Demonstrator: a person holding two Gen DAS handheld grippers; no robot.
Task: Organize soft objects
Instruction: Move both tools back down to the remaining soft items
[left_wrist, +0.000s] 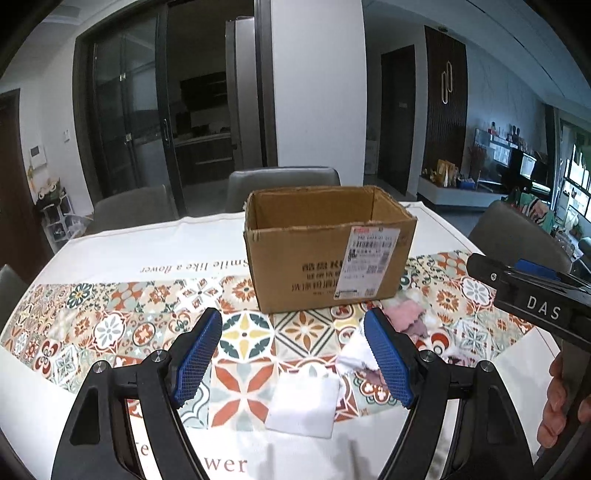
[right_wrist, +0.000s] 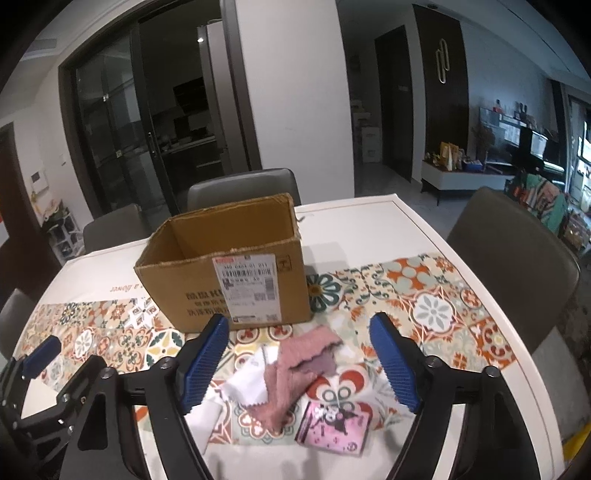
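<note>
An open cardboard box (left_wrist: 328, 254) stands on the patterned tablecloth; it also shows in the right wrist view (right_wrist: 225, 266). My left gripper (left_wrist: 293, 354) is open and empty above a folded white cloth (left_wrist: 304, 404). A pink cloth (left_wrist: 404, 314) lies beyond its right finger. My right gripper (right_wrist: 299, 360) is open and empty over a pink cloth (right_wrist: 295, 365), a white cloth (right_wrist: 243, 384) and a pink printed packet (right_wrist: 334, 424). The right gripper's body (left_wrist: 532, 295) shows at the right of the left wrist view.
Grey chairs (left_wrist: 282, 184) stand around the table, one at the right (right_wrist: 513, 254). The table's right edge (right_wrist: 532, 373) is near. The left gripper (right_wrist: 37, 360) shows at the left of the right wrist view.
</note>
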